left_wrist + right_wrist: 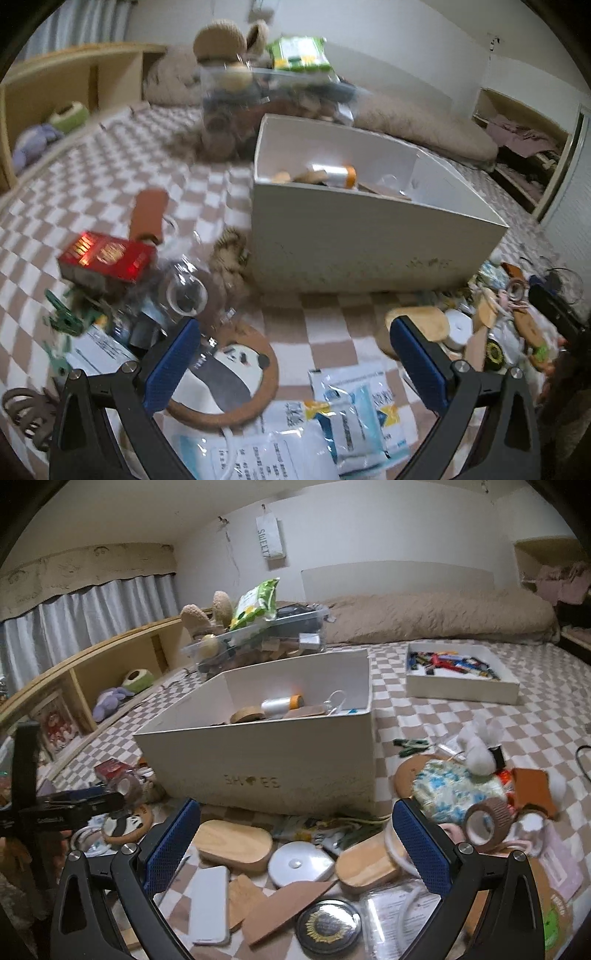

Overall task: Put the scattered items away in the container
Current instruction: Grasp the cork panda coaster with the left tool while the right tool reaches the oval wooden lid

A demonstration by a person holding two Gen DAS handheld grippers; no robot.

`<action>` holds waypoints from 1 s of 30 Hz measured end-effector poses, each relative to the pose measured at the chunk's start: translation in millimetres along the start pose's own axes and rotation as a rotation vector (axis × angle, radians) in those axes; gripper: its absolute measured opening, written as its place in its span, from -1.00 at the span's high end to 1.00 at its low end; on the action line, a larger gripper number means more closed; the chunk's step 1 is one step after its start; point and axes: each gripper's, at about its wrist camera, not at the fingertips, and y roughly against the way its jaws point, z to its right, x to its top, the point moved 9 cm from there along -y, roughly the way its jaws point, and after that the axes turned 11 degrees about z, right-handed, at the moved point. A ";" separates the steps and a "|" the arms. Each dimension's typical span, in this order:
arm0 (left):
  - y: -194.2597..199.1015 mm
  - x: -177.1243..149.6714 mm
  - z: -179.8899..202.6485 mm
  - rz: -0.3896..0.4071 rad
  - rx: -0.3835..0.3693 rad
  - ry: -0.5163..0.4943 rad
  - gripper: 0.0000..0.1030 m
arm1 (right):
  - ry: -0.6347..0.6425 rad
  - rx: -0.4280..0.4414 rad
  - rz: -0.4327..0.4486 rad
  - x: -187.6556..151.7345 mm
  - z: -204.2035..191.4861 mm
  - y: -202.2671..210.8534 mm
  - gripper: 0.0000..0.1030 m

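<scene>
My left claw (295, 354) hangs spread wide and empty over the checkered blanket (110, 177), just above a round panda coaster (229, 376) and sachets (351, 417). My right claw (295, 834) is equally released, gripping nothing, above wooden oval lids (232, 843) and a white disc (300, 864). The white shoe box (266, 771) stands just beyond both, already holding a silver tape roll (280, 704).
</scene>
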 end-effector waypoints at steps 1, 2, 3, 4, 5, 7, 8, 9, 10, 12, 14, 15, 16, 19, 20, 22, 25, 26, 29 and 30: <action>-0.9 -2.0 -0.8 -0.015 -0.013 0.012 -1.00 | -0.002 0.004 -0.003 -1.3 -0.6 -0.3 -1.00; -2.1 -3.9 -1.7 -0.032 -0.028 0.023 -1.00 | -0.001 0.009 -0.007 -2.4 -1.6 -0.6 -1.00; -3.3 -6.5 -3.1 -0.051 -0.040 0.034 -1.00 | 0.002 0.012 -0.012 -3.5 -2.9 -0.9 -1.00; -4.3 -9.4 -4.8 -0.069 -0.052 0.047 -1.00 | 0.005 0.016 -0.016 -4.4 -4.1 -1.1 -1.00; -5.2 -12.3 -5.7 -0.087 -0.068 0.060 -1.00 | 0.007 0.021 -0.019 -5.1 -5.3 -1.4 -1.00; -7.2 -18.8 -6.6 -0.133 -0.120 0.087 -1.00 | 0.009 0.034 -0.025 -6.4 -7.5 -2.1 -1.00; -7.6 -21.0 -8.5 -0.144 -0.131 0.103 -1.00 | 0.011 0.038 -0.025 -6.8 -8.5 -2.2 -1.00; -8.0 -22.2 -11.5 -0.151 -0.127 0.115 -1.00 | 0.015 0.042 -0.026 -7.3 -9.6 -2.4 -1.00; -8.5 -23.0 -14.5 -0.157 -0.119 0.122 -1.00 | 0.020 0.045 -0.027 -7.7 -10.6 -2.5 -1.00; -9.6 -25.4 -20.4 -0.167 -0.102 0.128 -1.00 | 0.024 0.051 -0.027 -7.5 -12.2 -2.5 -1.00; -11.1 -28.7 -26.9 -0.182 -0.077 0.135 -1.00 | 0.027 0.057 -0.026 -7.0 -13.4 -2.4 -1.00; -12.5 -30.9 -30.9 -0.189 -0.056 0.137 -1.00 | 0.029 0.062 -0.026 -7.0 -14.3 -2.1 -1.00; -13.2 -31.5 -33.6 -0.190 -0.040 0.134 -1.00 | 0.031 0.067 -0.026 -7.1 -15.1 -1.9 -1.00; -13.6 -32.5 -41.4 -0.193 0.036 0.099 -1.00 | 0.042 0.077 -0.029 -7.8 -18.2 -2.4 -1.00; -14.8 -34.4 -44.3 -0.197 0.072 0.077 -1.00 | 0.047 0.078 -0.033 -8.7 -19.0 -3.1 -1.00; -16.5 -37.4 -49.2 -0.208 0.123 0.049 -1.00 | 0.054 0.080 -0.039 -10.3 -20.2 -4.3 -1.00; -22.6 -45.5 -59.6 -0.253 0.167 0.057 -1.00 | 0.058 0.085 -0.049 -12.8 -22.2 -6.1 -1.00; -23.9 -46.2 -60.7 -0.256 0.169 0.060 -1.00 | 0.058 0.087 -0.053 -13.8 -22.8 -6.9 -1.00; -25.8 -47.0 -60.5 -0.255 0.190 0.037 -1.00 | 0.055 0.088 -0.071 -17.5 -23.9 -10.1 -1.00; -25.9 -46.6 -60.6 -0.256 0.190 0.034 -1.00 | 0.051 0.087 -0.081 -19.2 -23.8 -11.6 -1.00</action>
